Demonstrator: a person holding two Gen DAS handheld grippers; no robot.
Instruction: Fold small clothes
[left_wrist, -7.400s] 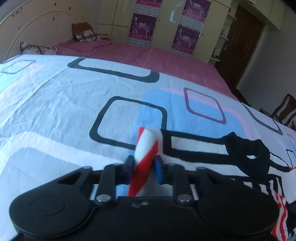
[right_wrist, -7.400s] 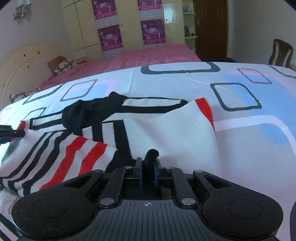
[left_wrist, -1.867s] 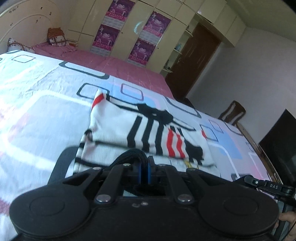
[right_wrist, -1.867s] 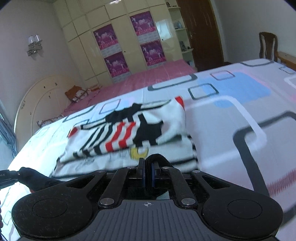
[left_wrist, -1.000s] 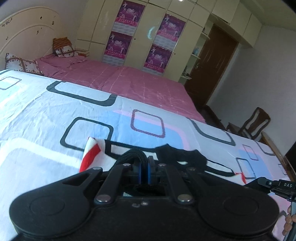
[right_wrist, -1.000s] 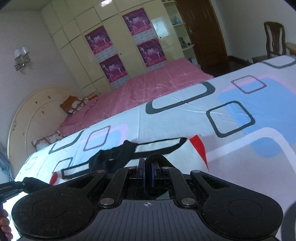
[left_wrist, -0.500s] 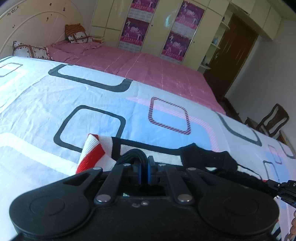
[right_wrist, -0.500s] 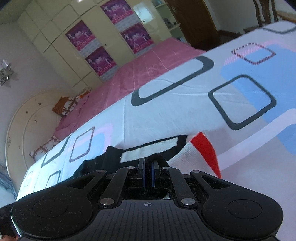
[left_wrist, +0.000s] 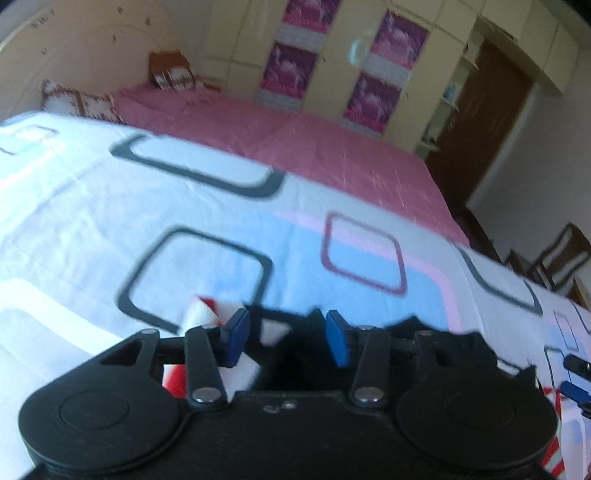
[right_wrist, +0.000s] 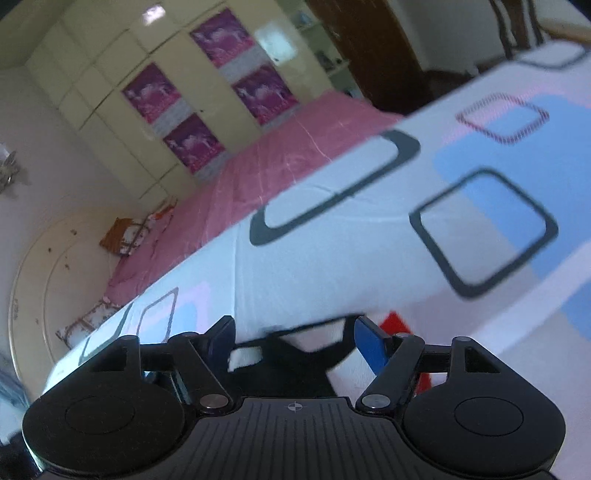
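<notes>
Lying across the patterned bedsheet, the striped top is sitting low by both tools, likely so its fold settles. Left gripper and right gripper are gaping, gripping nothing, cloth just beneath.

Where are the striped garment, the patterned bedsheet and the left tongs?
striped garment (left_wrist: 201, 314): left wrist view, red-and-white corner beside the left blue pad.
patterned bedsheet (right_wrist: 325, 269): right wrist view, bare white patch between the dark squares.
left tongs (left_wrist: 286, 334): left wrist view, midway between the parted blue fingertips.
</notes>
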